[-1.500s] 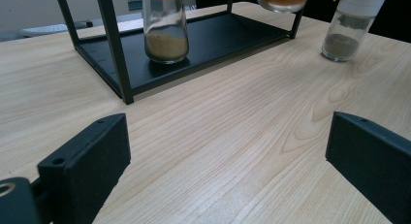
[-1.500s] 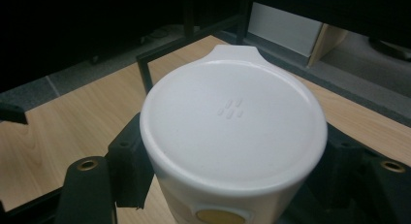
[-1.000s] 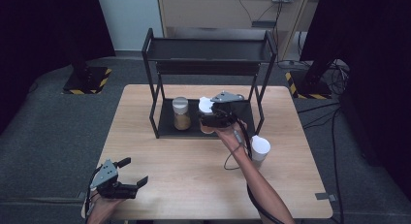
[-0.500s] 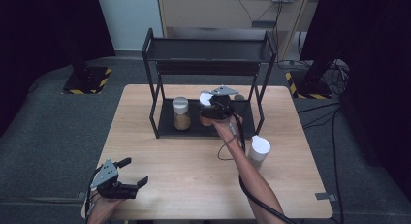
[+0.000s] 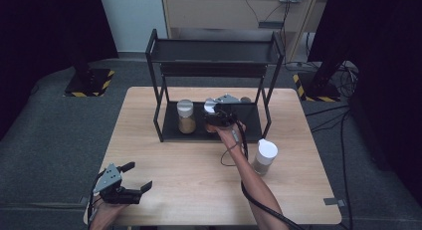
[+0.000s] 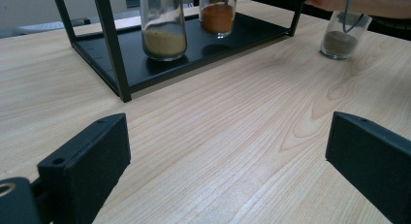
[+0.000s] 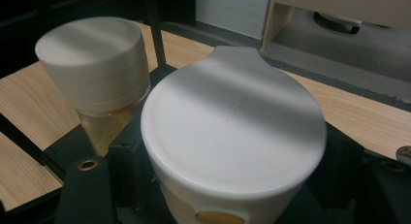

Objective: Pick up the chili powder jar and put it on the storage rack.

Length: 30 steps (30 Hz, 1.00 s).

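A black two-level rack (image 5: 214, 51) stands at the back of the wooden table (image 5: 189, 180). On its lower shelf (image 6: 203, 44) stands a white-lidded jar of tan spice (image 5: 185, 116) (image 6: 164, 25) (image 7: 94, 64). Right of it, my right gripper (image 5: 219, 118) (image 7: 232, 185) is shut on a white-lidded jar of orange spice (image 5: 210, 107) (image 6: 218, 13) (image 7: 232, 132), whose base rests on the shelf. My left gripper (image 5: 140, 176) (image 6: 228, 156) hovers open near the table's front left corner, holding nothing.
A third white-lidded jar (image 5: 265, 157) (image 6: 344, 35), holding grey-brown spice, stands on the table right of the rack. The right gripper's cable (image 5: 244, 140) trails along the person's forearm. The rack's uprights (image 6: 111, 44) frame the shelf. Dark curtains surround the table.
My right gripper, with the orange jar, has shifted slightly left under the rack's upper level. The left gripper has stayed put.
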Tool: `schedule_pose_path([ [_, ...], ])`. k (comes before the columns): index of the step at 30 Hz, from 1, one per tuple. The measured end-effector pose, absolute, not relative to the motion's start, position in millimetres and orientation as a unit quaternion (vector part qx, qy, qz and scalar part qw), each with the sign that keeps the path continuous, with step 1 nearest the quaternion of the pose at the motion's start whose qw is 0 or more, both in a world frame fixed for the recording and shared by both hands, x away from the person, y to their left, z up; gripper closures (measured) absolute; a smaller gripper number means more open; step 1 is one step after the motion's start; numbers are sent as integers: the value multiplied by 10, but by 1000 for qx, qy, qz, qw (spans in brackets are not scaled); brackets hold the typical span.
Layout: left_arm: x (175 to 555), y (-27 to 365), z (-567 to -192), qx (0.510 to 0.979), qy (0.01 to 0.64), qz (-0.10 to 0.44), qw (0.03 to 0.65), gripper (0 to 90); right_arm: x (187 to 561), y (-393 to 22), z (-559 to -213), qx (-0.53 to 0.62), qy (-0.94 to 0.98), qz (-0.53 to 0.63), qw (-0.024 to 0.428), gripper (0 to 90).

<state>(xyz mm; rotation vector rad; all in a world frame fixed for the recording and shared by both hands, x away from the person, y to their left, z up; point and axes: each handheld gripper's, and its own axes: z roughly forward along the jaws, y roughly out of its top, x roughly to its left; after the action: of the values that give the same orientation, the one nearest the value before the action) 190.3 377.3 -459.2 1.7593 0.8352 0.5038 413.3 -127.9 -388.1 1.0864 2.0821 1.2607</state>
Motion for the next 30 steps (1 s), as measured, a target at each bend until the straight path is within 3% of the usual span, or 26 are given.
schedule_pose_path([
  [26,1901,3766,-4589,740,349,212,535,13,4171,-1313,-4012,396,759,465,226,304],
  [30,1901,3764,-4588,740,349,212,534,13,4164,-1336,-4003,399,753,472,225,209],
])
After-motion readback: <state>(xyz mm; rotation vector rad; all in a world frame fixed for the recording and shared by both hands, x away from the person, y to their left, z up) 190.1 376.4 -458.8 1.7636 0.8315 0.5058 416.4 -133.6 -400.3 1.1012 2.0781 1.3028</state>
